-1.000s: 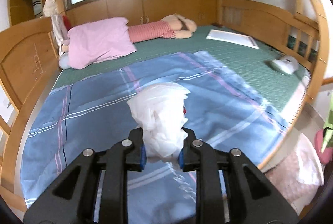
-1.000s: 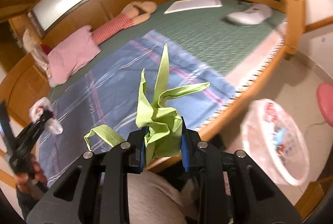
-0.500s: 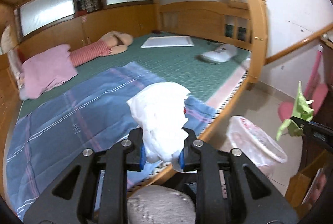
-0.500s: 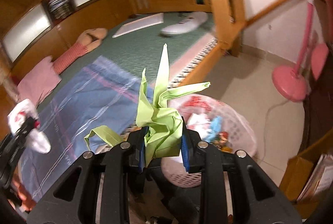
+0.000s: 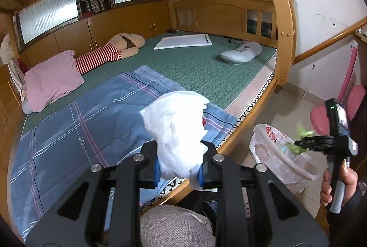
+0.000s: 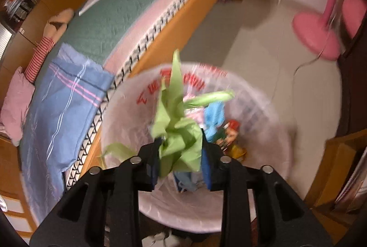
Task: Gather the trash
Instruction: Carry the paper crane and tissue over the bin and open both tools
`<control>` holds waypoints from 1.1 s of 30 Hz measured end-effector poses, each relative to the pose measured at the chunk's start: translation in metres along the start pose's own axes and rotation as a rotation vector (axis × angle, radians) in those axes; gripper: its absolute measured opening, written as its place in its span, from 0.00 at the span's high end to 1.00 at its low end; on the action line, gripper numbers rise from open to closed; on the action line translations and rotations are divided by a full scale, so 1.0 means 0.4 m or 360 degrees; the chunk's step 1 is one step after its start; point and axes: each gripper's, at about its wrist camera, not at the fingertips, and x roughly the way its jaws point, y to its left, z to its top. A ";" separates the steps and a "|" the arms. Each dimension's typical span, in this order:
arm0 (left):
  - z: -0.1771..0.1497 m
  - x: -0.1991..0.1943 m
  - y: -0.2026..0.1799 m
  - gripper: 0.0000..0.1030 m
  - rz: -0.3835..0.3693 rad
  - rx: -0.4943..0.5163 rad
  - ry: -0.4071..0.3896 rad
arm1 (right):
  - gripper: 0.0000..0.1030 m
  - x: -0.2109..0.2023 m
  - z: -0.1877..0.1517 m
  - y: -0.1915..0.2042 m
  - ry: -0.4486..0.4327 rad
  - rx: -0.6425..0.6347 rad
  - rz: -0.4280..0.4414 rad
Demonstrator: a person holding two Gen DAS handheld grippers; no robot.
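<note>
The left gripper [image 5: 179, 170] is clamping a crumpled white plastic bag [image 5: 176, 132], holding it above the near edge of the bed [image 5: 250, 125] where the blue plaid blanket [image 5: 91, 123] is lying. To the right, the right gripper [image 6: 180, 166] is pointing down over the plastic-lined waste basket [image 6: 259, 208] on the floor beside the bed; its jaws have just been opening, and the crumpled green paper [image 6: 179, 132] is sitting between the parted pads, directly above the rubbish already in the basket.
</note>
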 end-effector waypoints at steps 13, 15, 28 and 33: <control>0.046 0.099 -0.156 0.75 -0.0261 0.0161 0.0092 | 0.28 -0.095 -0.015 -0.110 -0.0201 0.0211 0.0021; 0.056 0.129 -0.226 0.75 -0.0365 0.0206 0.0128 | 0.28 -0.140 -0.035 -0.145 -0.0261 0.0237 0.0017; 0.011 0.303 -0.616 0.38 -0.0591 0.0521 0.0350 | 0.28 -0.265 -0.109 -0.281 -0.0413 0.0374 0.0007; -0.008 0.315 -0.656 0.23 -0.0533 0.0597 0.0343 | 0.28 -0.267 -0.112 -0.294 -0.0425 0.0389 0.0017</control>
